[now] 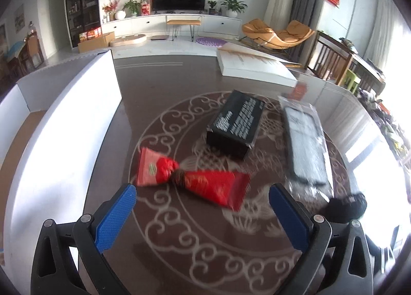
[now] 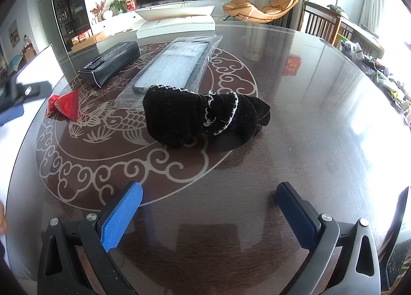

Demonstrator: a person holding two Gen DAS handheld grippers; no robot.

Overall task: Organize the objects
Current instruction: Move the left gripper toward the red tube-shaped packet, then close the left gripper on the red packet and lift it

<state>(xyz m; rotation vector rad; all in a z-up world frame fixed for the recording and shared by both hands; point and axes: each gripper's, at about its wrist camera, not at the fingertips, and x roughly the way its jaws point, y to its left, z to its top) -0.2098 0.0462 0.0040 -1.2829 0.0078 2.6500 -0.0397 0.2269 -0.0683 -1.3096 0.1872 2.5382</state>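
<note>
A twisted red wrapper (image 1: 190, 179) lies on the glass table just beyond my open left gripper (image 1: 203, 193), blurred by motion; it shows again as the red wrapper (image 2: 65, 106) at the far left of the right wrist view. Behind it rests a black box (image 1: 236, 124) (image 2: 111, 62). A phone case in a clear bag (image 1: 305, 146) (image 2: 174, 66) lies to the right of the box. A black knitted glove (image 2: 203, 116) (image 1: 345, 207) sits mid-table, well ahead of my open right gripper (image 2: 209, 192). Both grippers hold nothing.
An open white cardboard box (image 1: 66, 125) stands along the table's left side. A white flat box (image 1: 254, 65) (image 2: 177, 25) lies at the far edge. The left gripper body (image 2: 18, 101) enters the right wrist view at the left. Wooden chairs (image 1: 331, 60) stand to the right.
</note>
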